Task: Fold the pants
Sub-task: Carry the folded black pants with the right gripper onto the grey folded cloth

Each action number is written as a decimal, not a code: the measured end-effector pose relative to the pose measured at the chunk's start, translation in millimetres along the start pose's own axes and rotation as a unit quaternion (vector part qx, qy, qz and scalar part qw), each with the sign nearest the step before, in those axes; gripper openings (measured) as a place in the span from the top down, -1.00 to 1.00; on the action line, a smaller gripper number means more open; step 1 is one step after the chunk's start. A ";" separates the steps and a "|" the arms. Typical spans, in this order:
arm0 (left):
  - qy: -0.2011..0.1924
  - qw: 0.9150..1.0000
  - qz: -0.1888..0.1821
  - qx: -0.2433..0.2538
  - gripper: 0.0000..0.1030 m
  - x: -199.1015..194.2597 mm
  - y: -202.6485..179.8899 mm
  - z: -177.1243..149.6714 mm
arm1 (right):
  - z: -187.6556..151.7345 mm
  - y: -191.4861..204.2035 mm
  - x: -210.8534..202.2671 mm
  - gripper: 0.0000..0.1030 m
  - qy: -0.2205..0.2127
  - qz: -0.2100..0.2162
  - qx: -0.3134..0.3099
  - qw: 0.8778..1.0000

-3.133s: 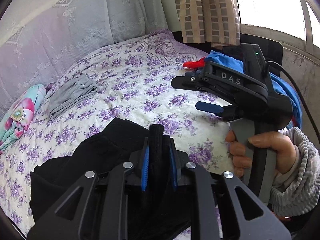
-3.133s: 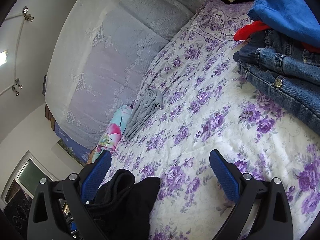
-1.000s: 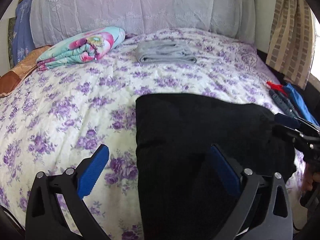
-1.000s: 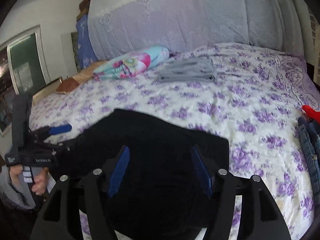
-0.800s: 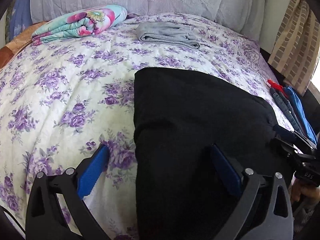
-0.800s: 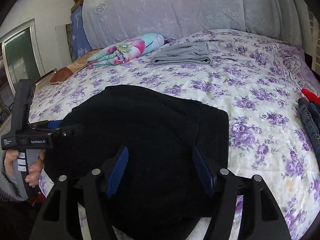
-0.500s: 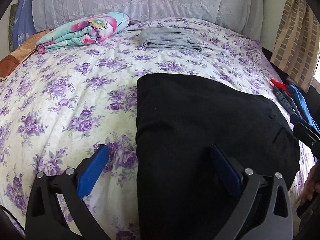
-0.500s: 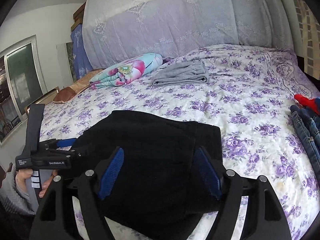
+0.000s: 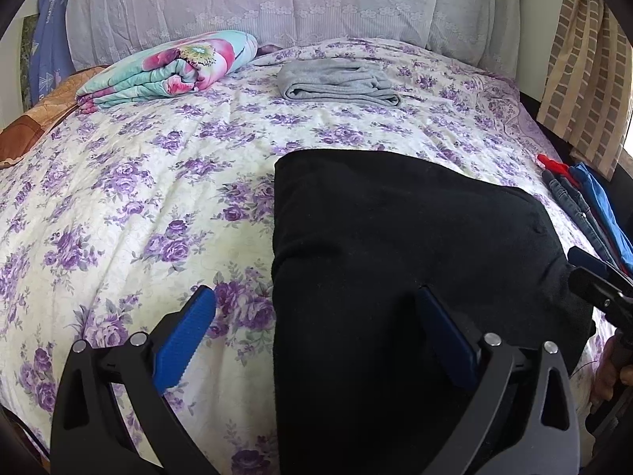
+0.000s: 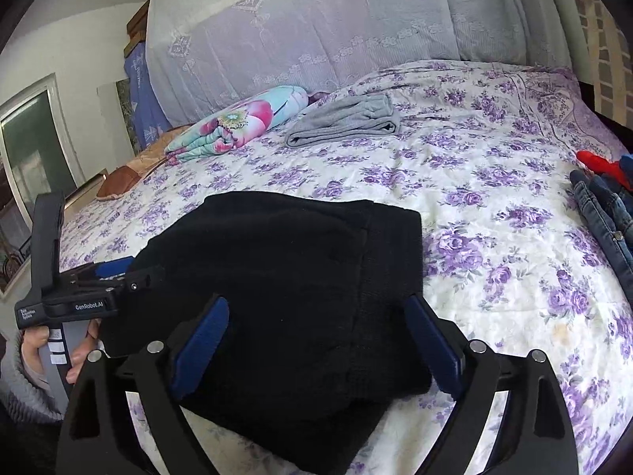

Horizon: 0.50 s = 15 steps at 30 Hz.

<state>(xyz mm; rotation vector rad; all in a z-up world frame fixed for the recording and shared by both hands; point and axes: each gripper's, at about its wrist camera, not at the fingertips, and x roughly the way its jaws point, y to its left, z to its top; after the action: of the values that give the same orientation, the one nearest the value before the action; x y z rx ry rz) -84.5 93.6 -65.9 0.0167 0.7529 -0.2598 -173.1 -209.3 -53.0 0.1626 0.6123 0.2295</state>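
Note:
The black pants [image 9: 395,245] lie folded into a flat rectangle on the floral bedspread [image 9: 138,198], near the bed's front edge. My left gripper [image 9: 316,336] is open over their left edge, with one finger above the bedspread and the other above the black cloth. My right gripper [image 10: 318,344] hovers over the pants [image 10: 285,269] with its jaws opening; cloth lies between the blue pads [image 10: 201,336] but they do not press it. Each gripper shows in the other view: the right gripper [image 9: 589,271] at the pants' right edge, the left gripper [image 10: 134,273] at their left edge, held by a hand in a grey sleeve.
A folded grey garment [image 9: 336,83] and a rolled flowered blanket [image 9: 166,67] lie at the far end by the lace-covered headboard. Jeans with blue and red clothes [image 10: 605,213] are piled at the bed's right edge. A checked curtain [image 9: 585,59] hangs at the right.
Three seconds ago the left gripper was shut on bunched black cloth; now it is open and the pants lie flat. Over the last second the right jaws have widened.

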 end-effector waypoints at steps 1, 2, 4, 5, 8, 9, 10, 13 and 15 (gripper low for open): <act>0.000 1.000 0.000 0.001 -0.92 -0.8 0.3 -0.1 | 0.4 -4.2 -2.3 -0.80 0.000 0.002 0.011 1.000; 0.000 1.000 0.000 0.000 -0.92 -1.6 0.7 0.0 | 0.9 -9.0 -4.5 -0.81 0.000 0.004 0.023 1.000; 0.005 1.000 -0.014 -0.004 -0.90 -4.0 3.2 0.7 | 1.9 -20.1 -8.0 -0.84 0.005 0.009 0.049 0.999; 0.013 0.999 -0.033 -0.010 -0.90 -4.2 6.4 1.0 | 2.3 -26.4 -8.6 -0.84 0.010 0.016 0.063 0.998; 0.064 0.992 -0.101 -0.043 -0.92 9.6 21.8 0.9 | 4.8 -55.9 3.3 -0.85 0.047 0.039 0.128 0.990; 0.074 0.988 -0.119 -0.058 -0.92 15.0 27.7 0.4 | 5.1 -66.3 12.2 -0.85 0.066 0.055 0.160 0.983; 0.081 0.984 -0.138 -0.073 -0.92 20.4 34.0 1.0 | 5.5 -74.4 20.7 -0.88 0.081 0.079 0.189 0.975; 0.089 0.980 -0.160 -0.079 -0.89 24.7 32.8 6.9 | 14.4 -73.8 39.1 -0.81 0.102 0.139 0.209 0.963; 0.093 0.978 -0.180 -0.059 -0.65 27.5 22.1 10.9 | 18.2 -62.7 54.7 -0.46 0.122 0.162 0.198 0.959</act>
<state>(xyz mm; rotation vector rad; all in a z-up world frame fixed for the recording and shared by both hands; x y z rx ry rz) -52.6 107.6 -78.3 -0.2116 0.9567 -0.5636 -108.7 -256.8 -82.0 0.6314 0.8742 0.4469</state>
